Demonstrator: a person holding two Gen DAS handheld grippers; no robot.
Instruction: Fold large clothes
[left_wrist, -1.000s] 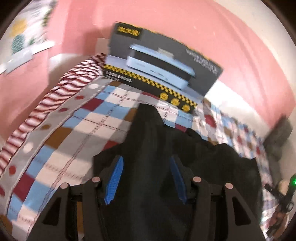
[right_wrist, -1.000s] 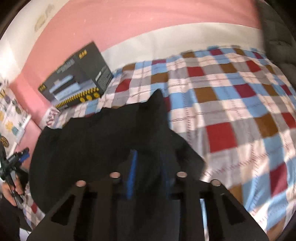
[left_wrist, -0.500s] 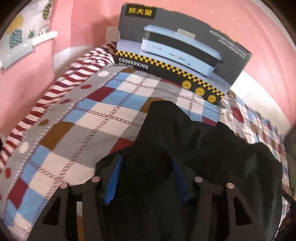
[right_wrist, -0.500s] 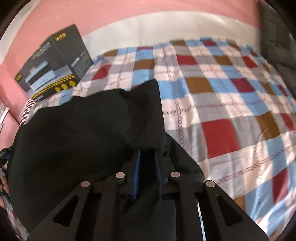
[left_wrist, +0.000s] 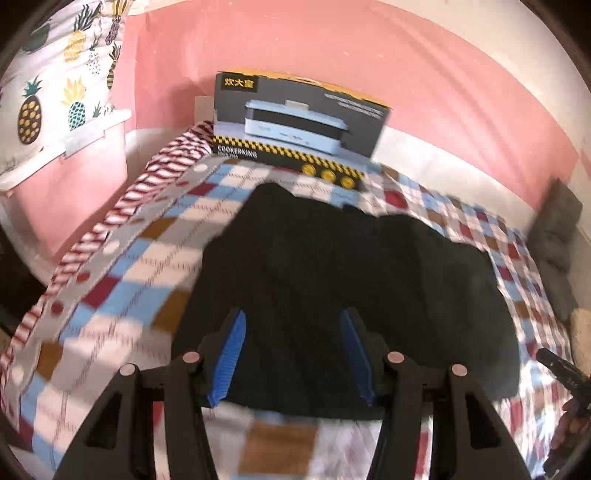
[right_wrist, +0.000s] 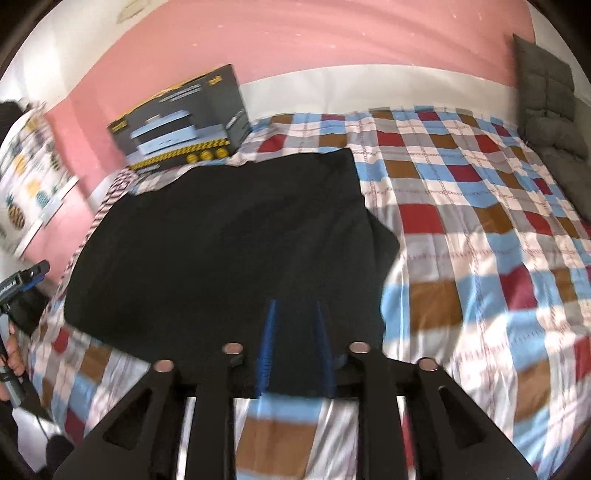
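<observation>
Black garment (right_wrist: 229, 236) flat on checked bed (right_wrist: 480, 229), near its left edge.
Left gripper (left_wrist: 293, 325) wide, empty; right gripper (right_wrist: 293, 314) narrow, apparently empty.

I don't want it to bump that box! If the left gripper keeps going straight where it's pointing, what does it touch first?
Probably the black garment spread on the checked bedspread; the left gripper is open above it. The cooker box sits farther back.

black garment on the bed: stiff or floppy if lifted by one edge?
Likely floppy: the black garment lies flat on the checked bedspread, with a soft, uneven fold at its right edge. Lifted by one edge, it would probably drape and sag. Probably light, and dragging may wrinkle the bedspread.
</observation>
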